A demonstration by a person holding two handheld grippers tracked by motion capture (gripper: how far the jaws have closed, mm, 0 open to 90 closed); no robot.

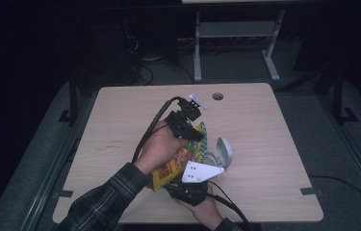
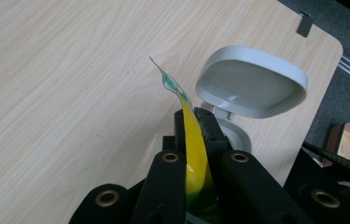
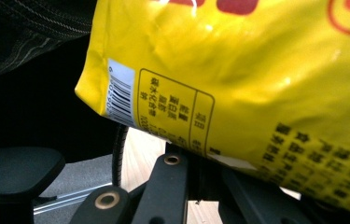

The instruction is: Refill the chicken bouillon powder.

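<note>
1. Right gripper [image 1: 195, 185], nearest the person, pinches the bottom seam of the yellow snack bag [image 1: 173, 166].
2. Left gripper [image 2: 196, 123] clamps the bag's top edge, lifted above the table [image 1: 264, 134].
3. Beyond, an open grey container [image 2: 249, 81].

Open-lidded white container [image 1: 220, 155] blocks right of snack bag [image 1: 175, 163]; table [image 1: 120, 120] left side free.
</note>
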